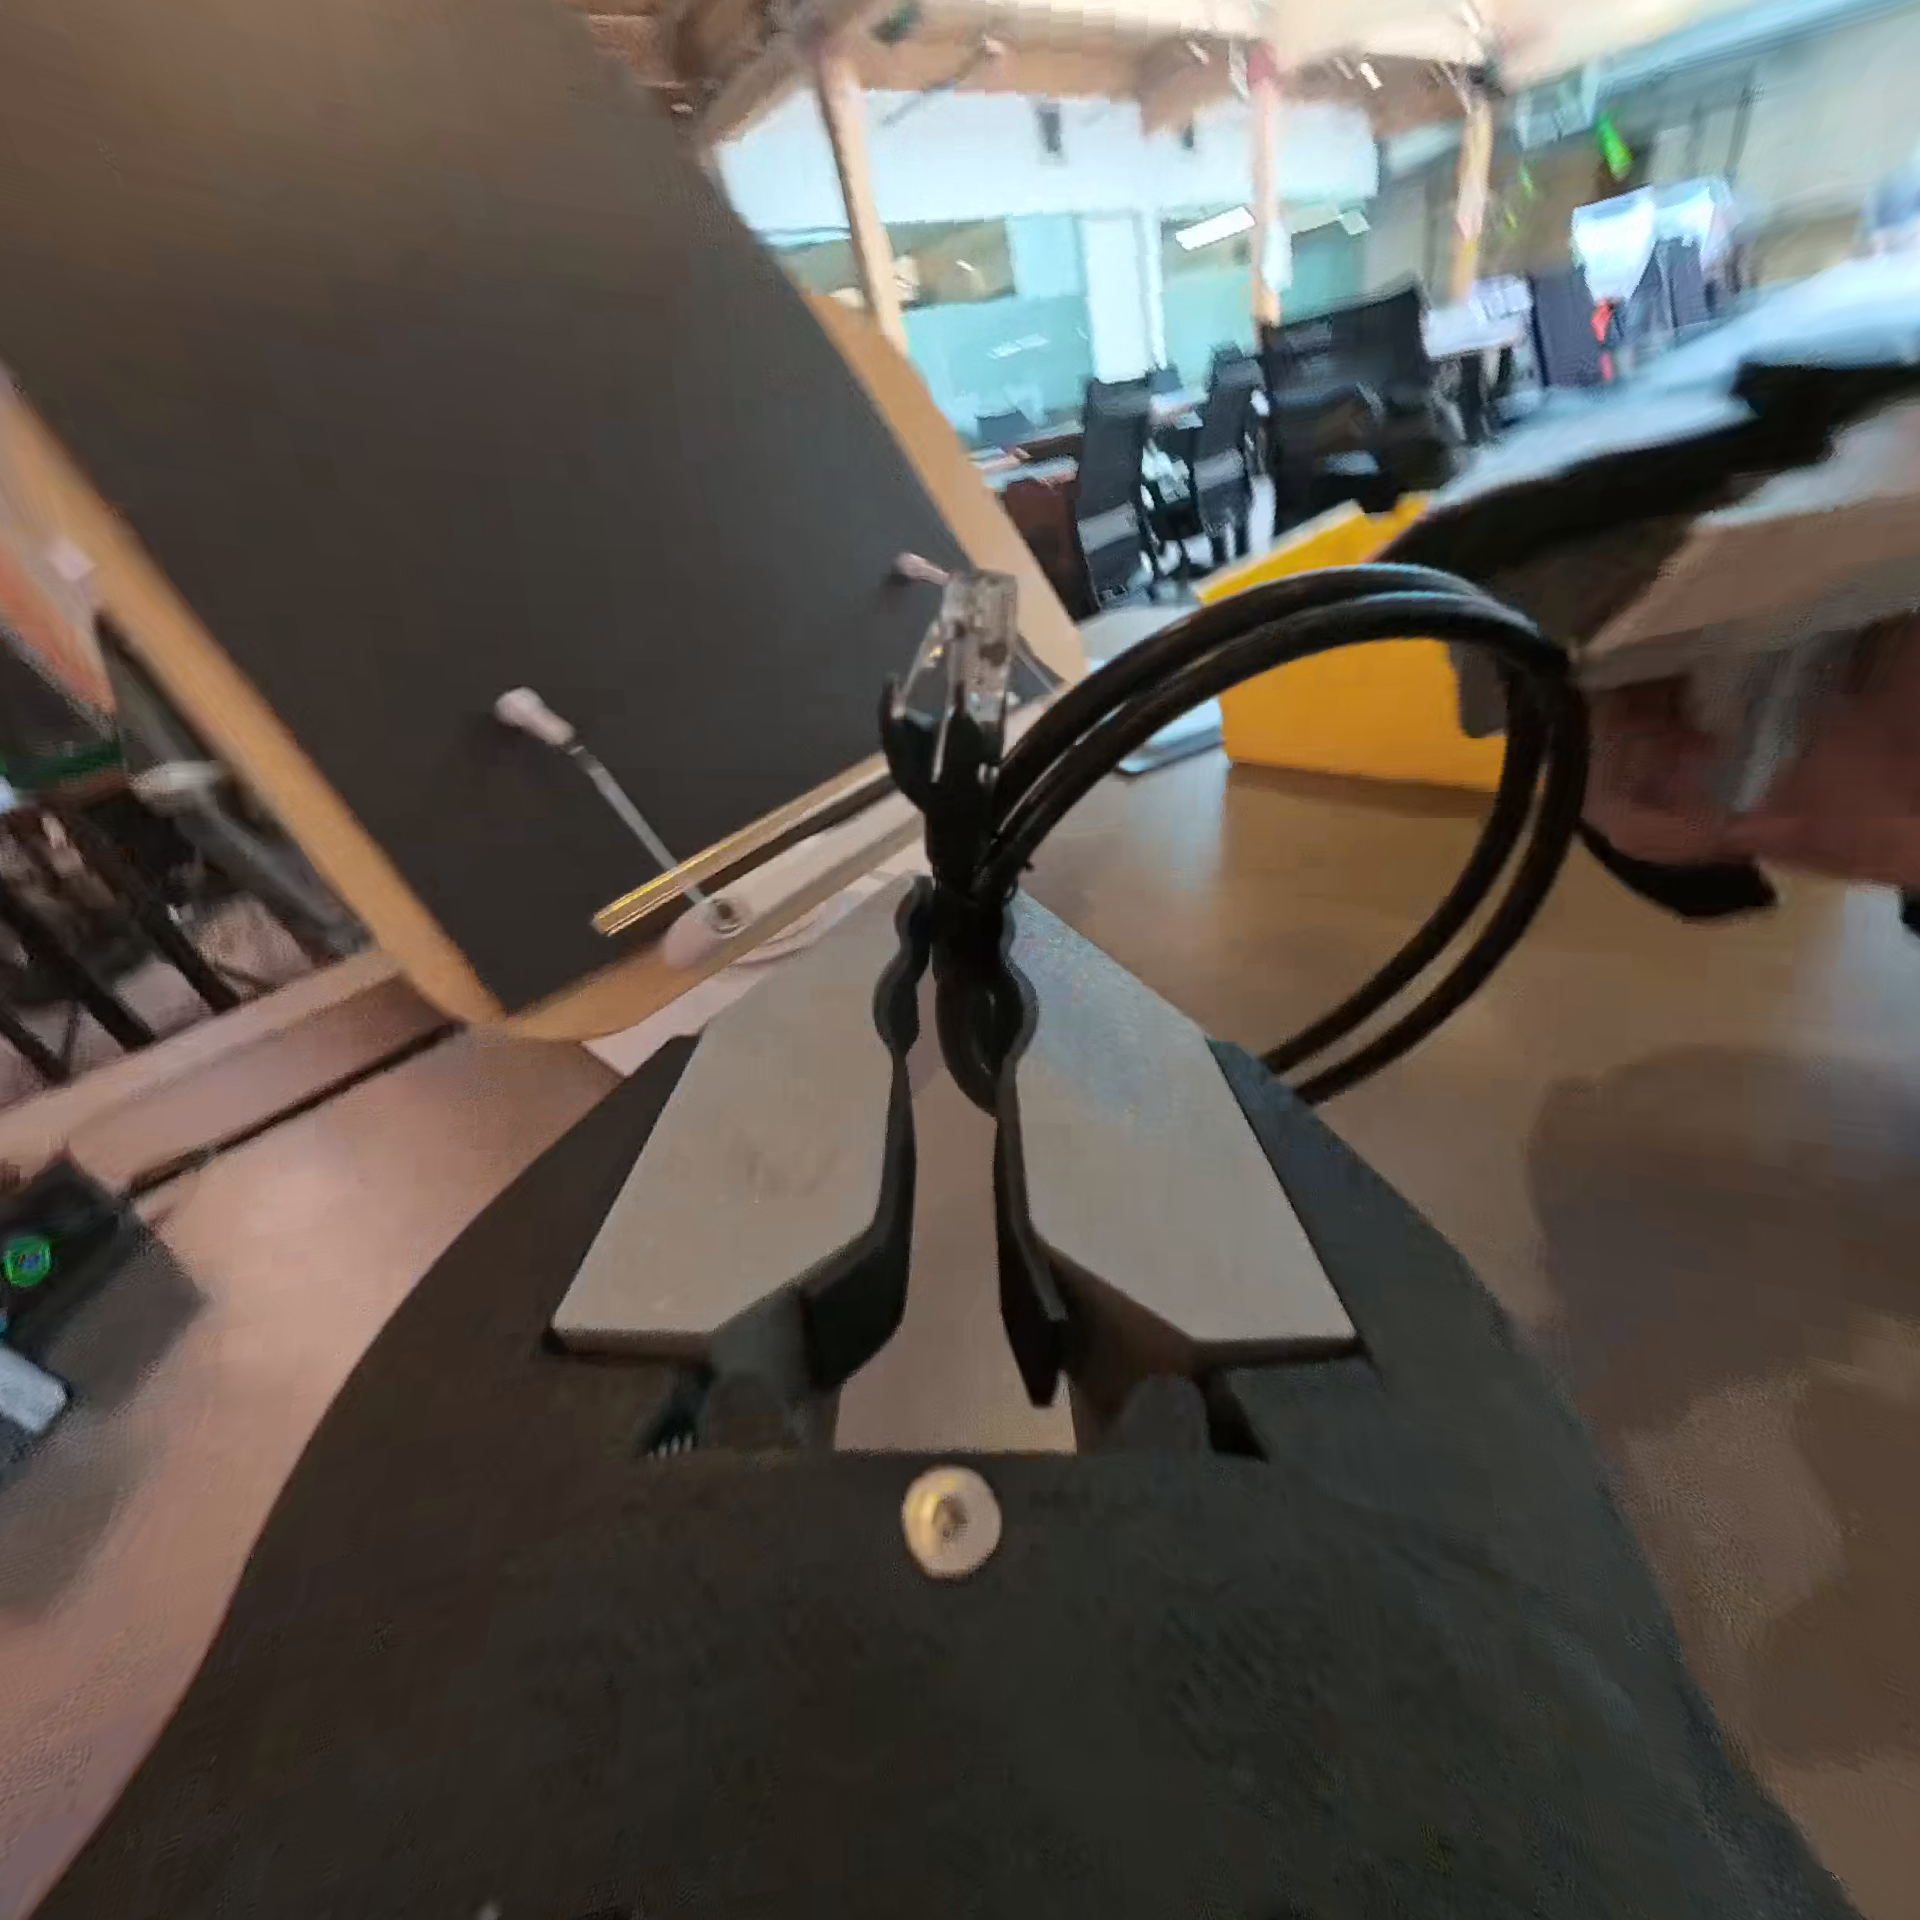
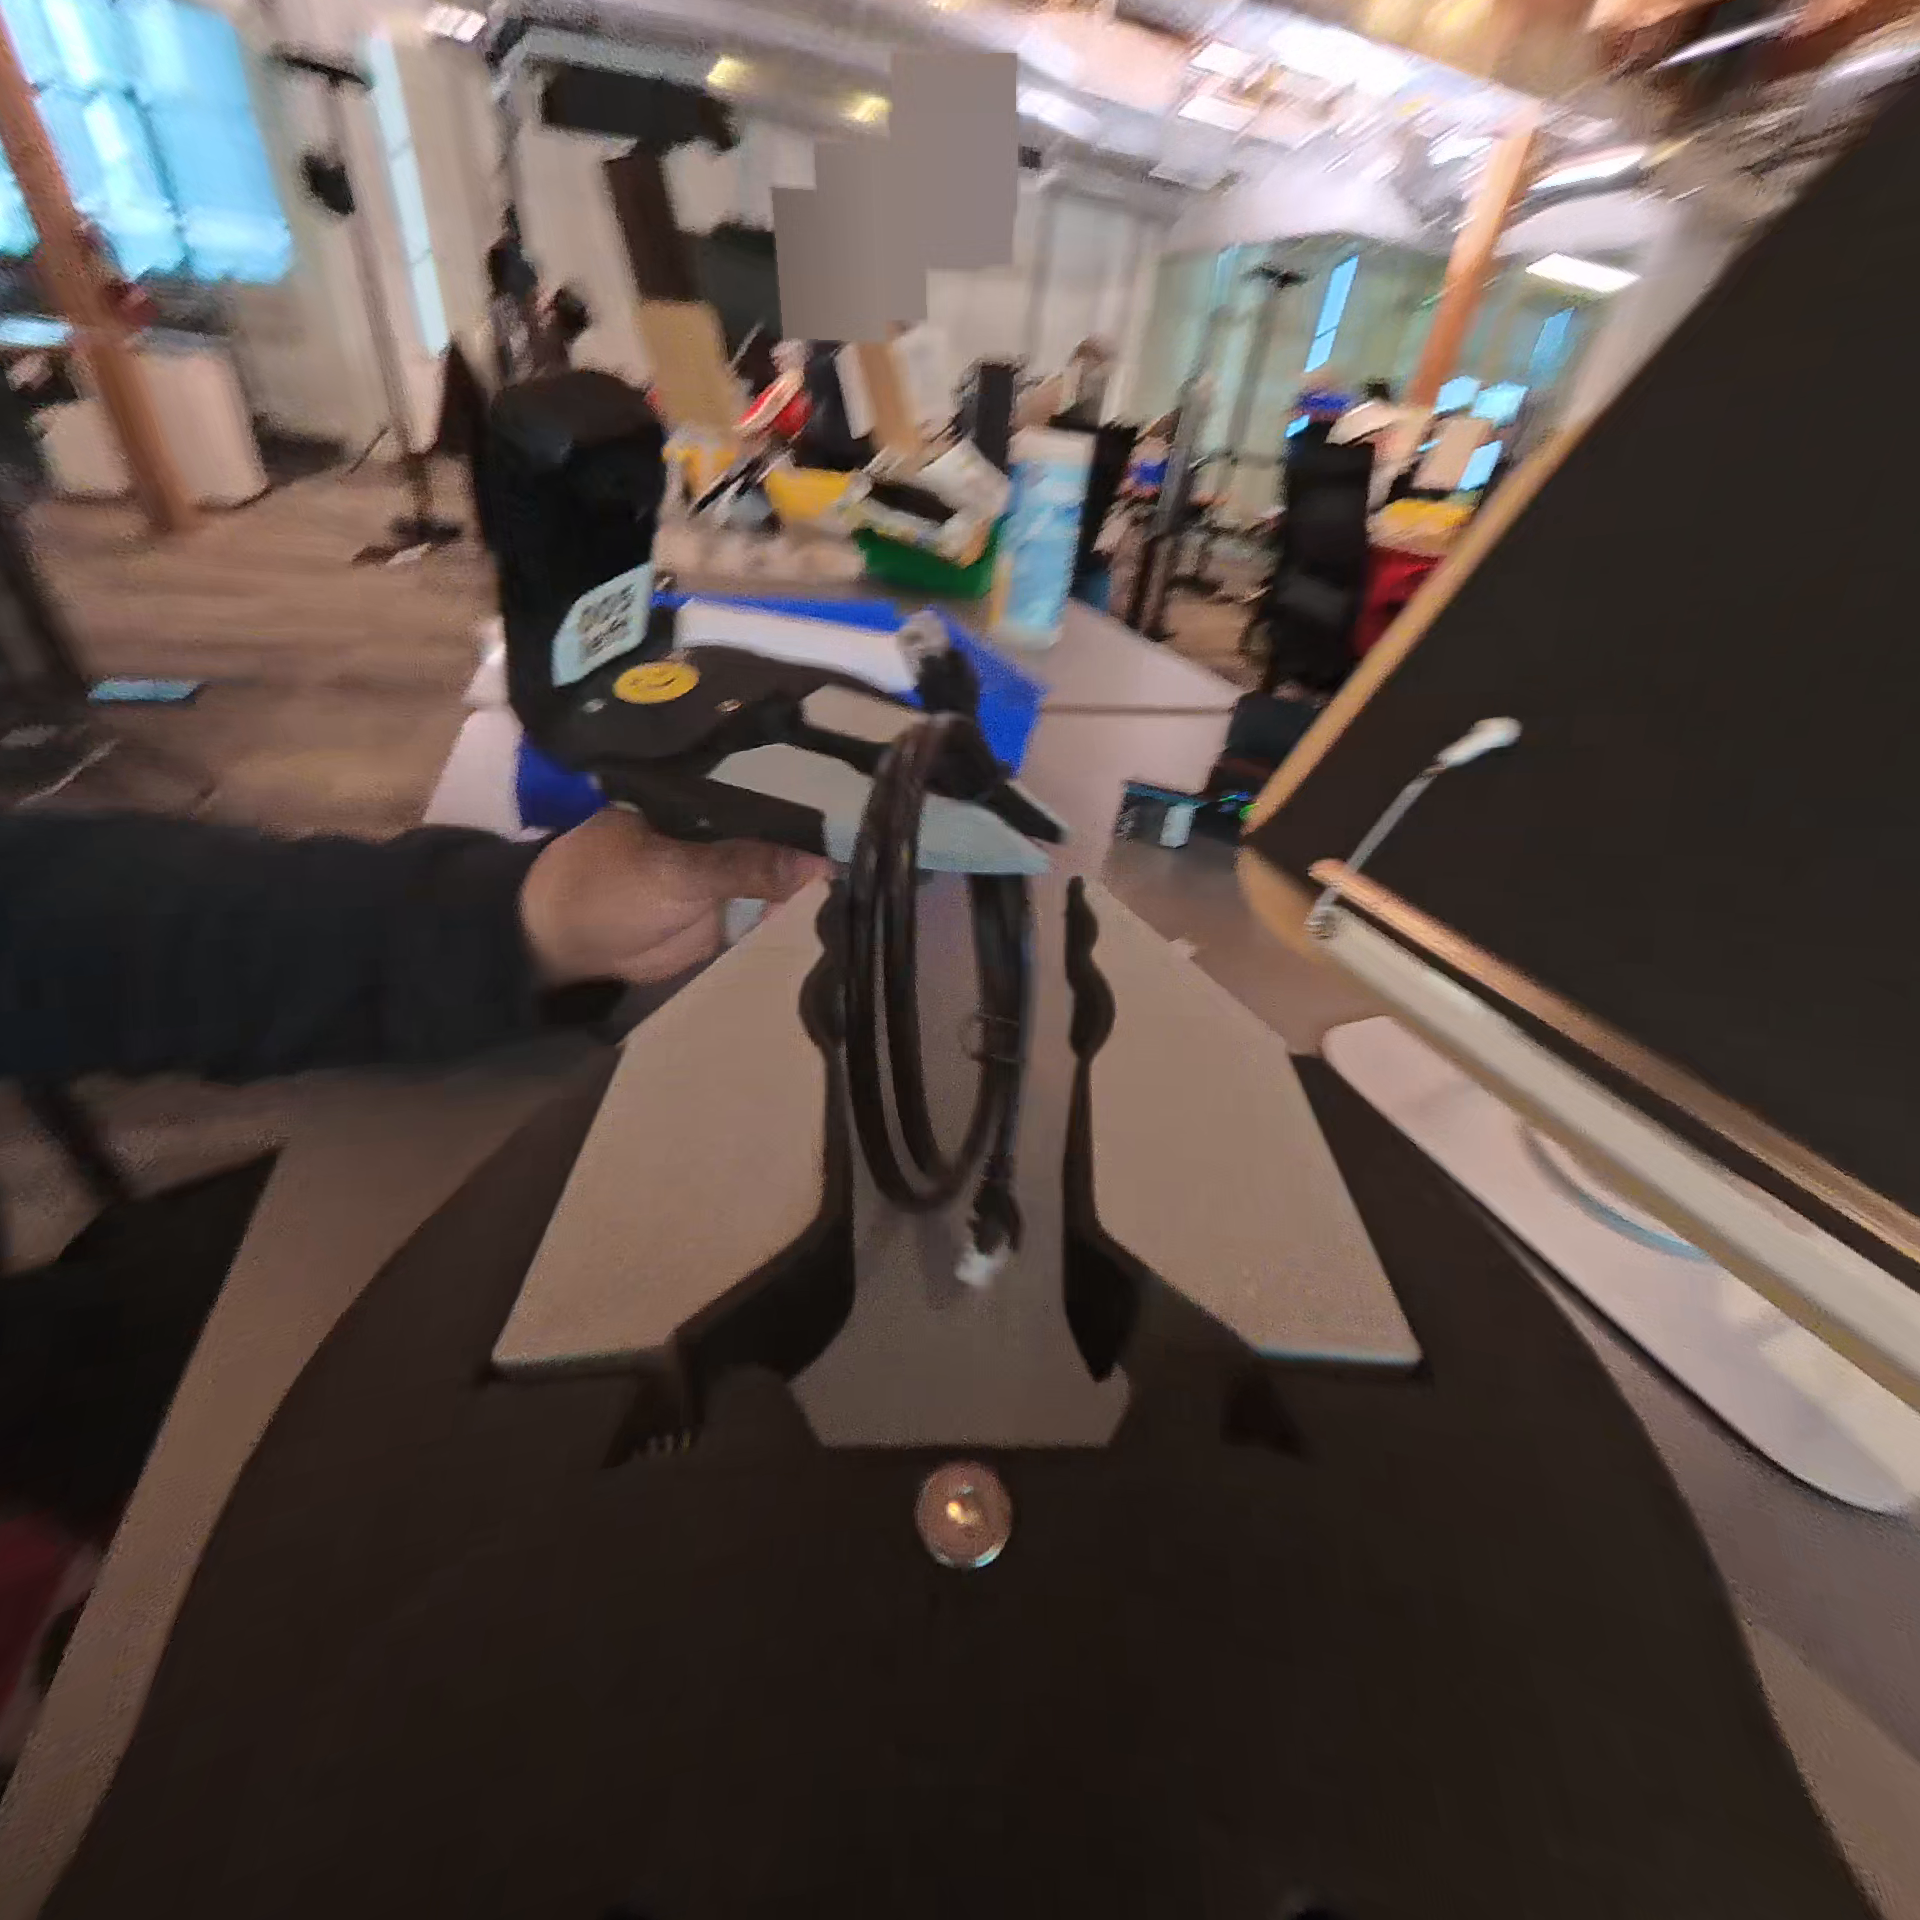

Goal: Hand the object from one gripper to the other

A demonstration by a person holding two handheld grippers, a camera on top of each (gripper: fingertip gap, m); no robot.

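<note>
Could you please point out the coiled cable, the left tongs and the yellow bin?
coiled cable (image 1: 1496, 665), left wrist view, top of loop.
left tongs (image 1: 961, 925), left wrist view, between the fingertips.
yellow bin (image 1: 1351, 696), left wrist view, front wall.

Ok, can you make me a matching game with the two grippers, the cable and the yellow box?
Things:
1 left gripper
2 right gripper
3 cable
4 yellow box

Clues:
A open, one finger on each side of the loop
B sitting far off, nothing holding it
C black and coiled
D shut tight on the cable

Pairs: 1-D, 2-A, 3-C, 4-B
</note>
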